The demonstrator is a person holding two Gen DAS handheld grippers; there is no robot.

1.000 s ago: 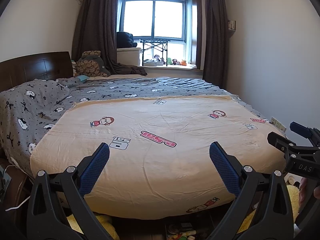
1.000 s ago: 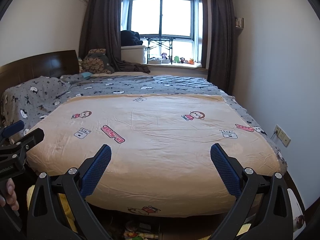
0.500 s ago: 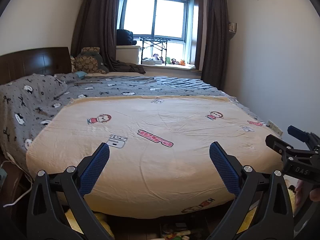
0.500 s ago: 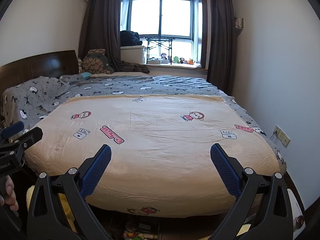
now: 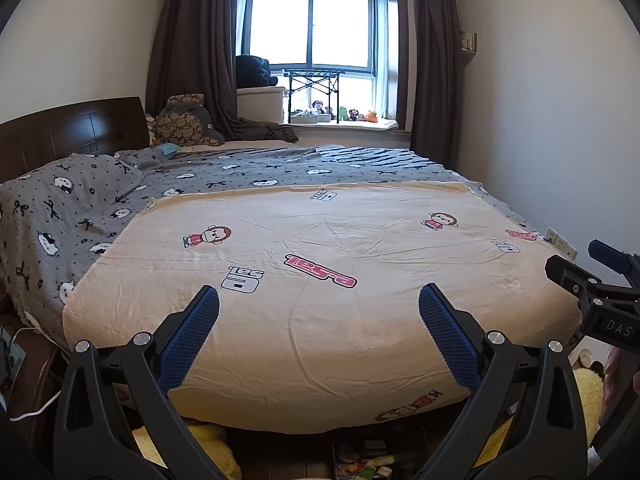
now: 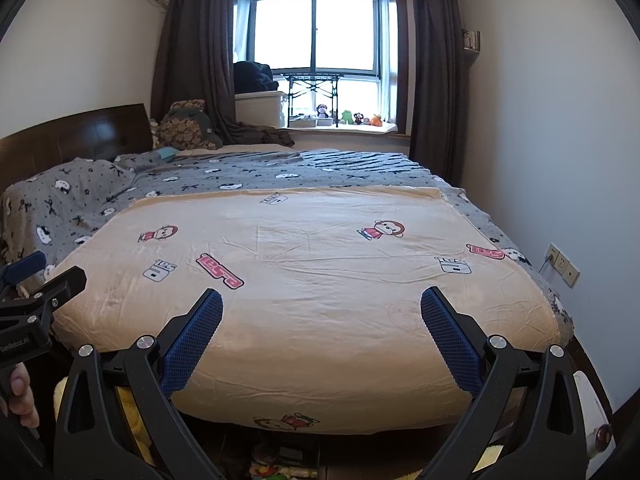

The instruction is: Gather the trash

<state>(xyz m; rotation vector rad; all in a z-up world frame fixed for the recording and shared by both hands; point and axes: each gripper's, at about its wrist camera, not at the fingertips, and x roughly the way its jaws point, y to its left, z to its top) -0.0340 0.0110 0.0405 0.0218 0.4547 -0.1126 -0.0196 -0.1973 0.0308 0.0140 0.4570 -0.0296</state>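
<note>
My left gripper (image 5: 319, 300) is open, its blue pads wide apart, held in front of the foot of a bed with nothing between them. My right gripper (image 6: 321, 304) is open too and holds nothing. Each gripper shows at the edge of the other's view: the right gripper (image 5: 596, 280) at the far right, the left gripper (image 6: 36, 280) at the far left. Small colourful packets (image 5: 366, 468) lie on the floor below the bed's foot edge, also seen as litter (image 6: 280, 470) in the right wrist view. No trash shows on the bed top.
The bed carries a cream cartoon-print sheet (image 5: 320, 260) over a grey patterned blanket (image 5: 80, 208). A dark headboard (image 5: 72, 132) stands at left. Yellow fluffy items (image 5: 192, 444) lie on the floor. A wall socket (image 6: 564, 266) is at right. A windowsill holds small toys (image 5: 340, 114).
Both views have shifted slightly around the bed's foot; the left gripper's view has risen a little. Both grippers stay open and empty.
</note>
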